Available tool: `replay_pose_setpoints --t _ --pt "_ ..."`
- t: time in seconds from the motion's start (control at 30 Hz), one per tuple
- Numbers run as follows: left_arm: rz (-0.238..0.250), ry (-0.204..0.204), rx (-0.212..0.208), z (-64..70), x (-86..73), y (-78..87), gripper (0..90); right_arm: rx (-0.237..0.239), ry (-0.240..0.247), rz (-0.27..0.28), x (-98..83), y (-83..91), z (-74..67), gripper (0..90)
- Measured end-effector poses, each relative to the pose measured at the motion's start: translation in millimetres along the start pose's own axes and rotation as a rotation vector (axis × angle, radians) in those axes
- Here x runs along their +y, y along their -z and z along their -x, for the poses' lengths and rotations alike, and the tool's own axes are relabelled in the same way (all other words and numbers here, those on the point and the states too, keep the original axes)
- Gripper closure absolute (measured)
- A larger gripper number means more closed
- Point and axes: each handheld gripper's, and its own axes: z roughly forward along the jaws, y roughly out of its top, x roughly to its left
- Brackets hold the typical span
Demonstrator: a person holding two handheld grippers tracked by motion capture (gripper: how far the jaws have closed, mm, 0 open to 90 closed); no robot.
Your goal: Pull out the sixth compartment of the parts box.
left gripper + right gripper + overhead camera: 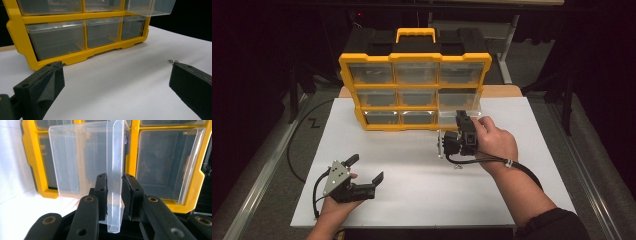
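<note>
**At the organizer's lower right corner: a drawer held by a thin lip**

In front of the yellow organizer (414, 90), at its bottom-right bay, the right gripper (460, 134) has its jaws nearly closed on the front lip of a clear drawer (82, 162), which is pulled partway out of that bay. In the right gripper view the two pads (102, 195) sit on either side of the lip with what may be a sliver of slack. That is the risk: the plastic is slick and thin, so the drawer could slip, twist sideways, or bind in its slot and tug the organizer across the white table (412, 200).

The right hand (494, 142) is rolled onto its side and reaches toward the organizer. The left gripper (362, 172) rests well short of the organizer, jaws wide apart and empty, in an upturned palm.
</note>
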Motion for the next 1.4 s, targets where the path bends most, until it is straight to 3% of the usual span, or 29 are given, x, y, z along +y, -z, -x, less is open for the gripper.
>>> replay_pose_setpoints --t 0.57,0.8,0.83,0.9,1.27,1.33,1.4 --pt "-0.004 -0.004 0.000 0.0 -0.2 -0.2 0.6 -0.004 -0.032 0.021 -10.3 11.0 -3.9 55.4" --pt "-0.006 -0.006 -0.002 0.4 -0.2 -0.4 0.6 0.004 -0.030 0.030 -15.6 16.1 -15.3 51.1" --pt "-0.006 -0.006 -0.001 0.2 -0.2 -0.4 0.6 0.008 -0.052 0.030 -16.5 16.6 -18.7 50.3" --pt "-0.006 -0.005 -0.001 0.1 -0.2 -0.3 0.6 0.004 -0.030 0.036 -17.5 17.9 -21.0 49.0" --pt "-0.005 -0.004 0.000 -0.1 -0.2 -0.1 0.6 0.035 -0.034 0.053 -21.6 22.4 -48.6 43.2" --pt "-0.005 -0.004 0.000 -0.3 -0.2 -0.1 0.6 0.047 -0.061 0.049 -22.7 22.7 -57.2 42.5" --pt "-0.006 -0.004 0.001 -0.5 -0.3 -0.3 0.6 0.047 -0.033 0.054 -23.6 21.8 -61.6 41.4"
